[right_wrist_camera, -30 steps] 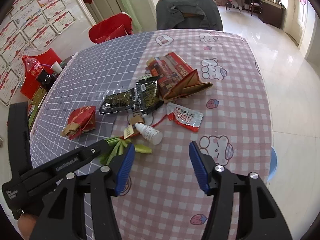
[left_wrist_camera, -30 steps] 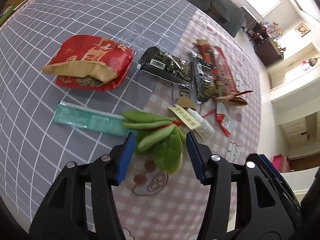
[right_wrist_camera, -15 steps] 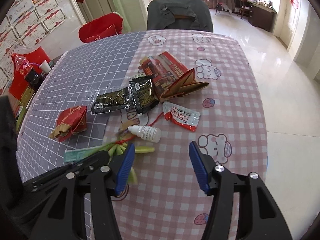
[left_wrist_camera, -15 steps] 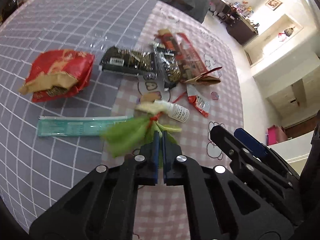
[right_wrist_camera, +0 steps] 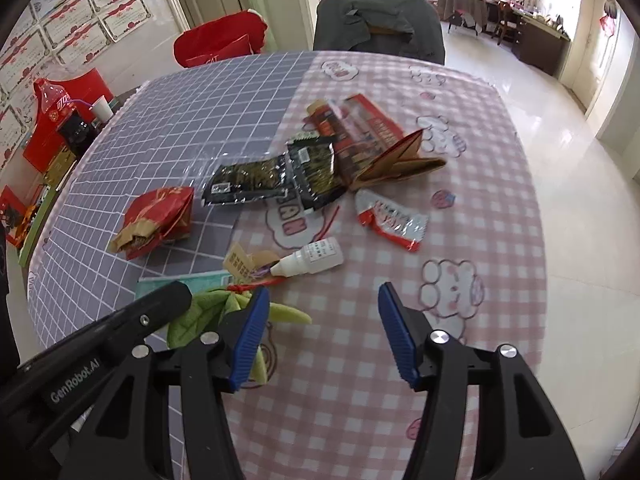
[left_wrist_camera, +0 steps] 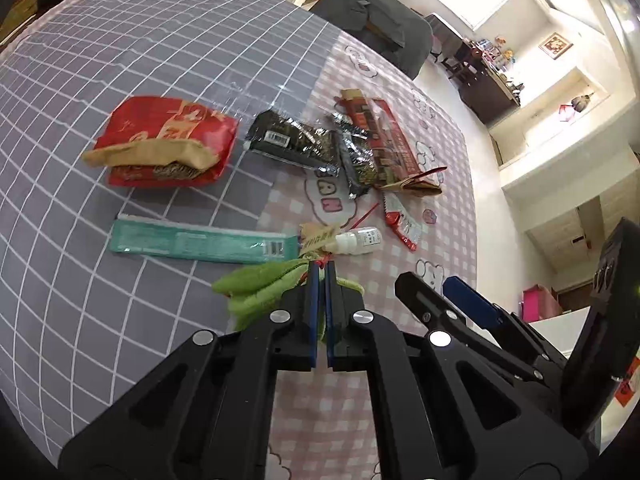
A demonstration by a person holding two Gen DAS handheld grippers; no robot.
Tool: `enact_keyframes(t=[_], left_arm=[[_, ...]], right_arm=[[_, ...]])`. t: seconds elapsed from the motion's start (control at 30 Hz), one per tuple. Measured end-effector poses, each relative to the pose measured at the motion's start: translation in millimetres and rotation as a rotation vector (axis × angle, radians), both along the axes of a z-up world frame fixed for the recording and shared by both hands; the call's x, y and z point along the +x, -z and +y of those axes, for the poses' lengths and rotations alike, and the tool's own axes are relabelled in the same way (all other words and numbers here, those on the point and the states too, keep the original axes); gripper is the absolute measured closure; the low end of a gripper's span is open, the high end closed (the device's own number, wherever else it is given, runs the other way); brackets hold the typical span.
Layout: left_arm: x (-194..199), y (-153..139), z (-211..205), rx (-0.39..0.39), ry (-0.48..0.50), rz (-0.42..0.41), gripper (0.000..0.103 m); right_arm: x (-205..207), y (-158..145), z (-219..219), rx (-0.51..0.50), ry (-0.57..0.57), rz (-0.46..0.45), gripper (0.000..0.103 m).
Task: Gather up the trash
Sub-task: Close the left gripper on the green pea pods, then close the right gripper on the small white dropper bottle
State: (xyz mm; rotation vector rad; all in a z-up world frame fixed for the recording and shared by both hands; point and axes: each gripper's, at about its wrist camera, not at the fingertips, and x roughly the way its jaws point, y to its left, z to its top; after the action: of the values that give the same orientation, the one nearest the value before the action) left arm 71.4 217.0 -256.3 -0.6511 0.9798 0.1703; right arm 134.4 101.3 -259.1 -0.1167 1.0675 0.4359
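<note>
Above the table (left_wrist_camera: 120, 60), left gripper (left_wrist_camera: 319, 270) clamped on green leaves (left_wrist_camera: 256, 284) (right gripper (right_wrist_camera: 320, 312) agape).

Right hand-held gripper (right_wrist_camera: 320, 328) open above checked tablecloth (right_wrist_camera: 480, 200), white dropper bottle (right_wrist_camera: 310, 258) ahead

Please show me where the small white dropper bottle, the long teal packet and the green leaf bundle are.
small white dropper bottle (right_wrist_camera: 316, 255): right wrist view, on its labelled body.
long teal packet (left_wrist_camera: 192, 243): left wrist view, on its middle.
green leaf bundle (left_wrist_camera: 256, 284): left wrist view, on the leaves left of the fingers.
</note>
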Motion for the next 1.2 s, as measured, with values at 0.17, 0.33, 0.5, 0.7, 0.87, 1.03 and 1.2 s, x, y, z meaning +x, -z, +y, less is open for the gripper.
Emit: enact_keyframes(t=[0.17, 0.33, 0.5, 0.7, 0.87, 1.03, 1.2], left_arm=[[-6.1, 5.7, 2.8, 0.001, -0.007, 0.015, 0.1], [-10.5, 9.5, 8.8, -0.01, -0.036, 0.006, 0.1], [-22.3, 5.3, 13.2, -0.024, -0.052, -0.015, 0.1], [-24.3, 13.0, 15.5, -0.011, -0.059, 0.022, 0.1], [-20.8, 34.6, 22.9, -0.027, -0.069, 0.079, 0.1], [-17.4, 47.2, 29.6, -0.033, -0.095, 0.108, 0.099], [-10.6, 52.0, 26.5, -0.01, -0.085, 0.118, 0.095]], right_arm=[[-0.6, 5.8, -2.7, -0.001, 0.025, 0.02, 0.047], [3.0, 19.1, -1.0, 0.029, 0.02, 0.06, 0.047], [8.0, 30.7, 4.8, 0.067, 0.007, 0.09, 0.047], [25.9, 48.0, 7.0, 0.084, 0.019, 0.107, 0.047], [32.4, 62.5, 17.8, 0.093, -0.015, 0.096, 0.047], [37.0, 68.2, 18.8, 0.138, 0.003, 0.085, 0.046], [39.9, 69.0, 20.8, 0.105, -0.02, 0.049, 0.052]])
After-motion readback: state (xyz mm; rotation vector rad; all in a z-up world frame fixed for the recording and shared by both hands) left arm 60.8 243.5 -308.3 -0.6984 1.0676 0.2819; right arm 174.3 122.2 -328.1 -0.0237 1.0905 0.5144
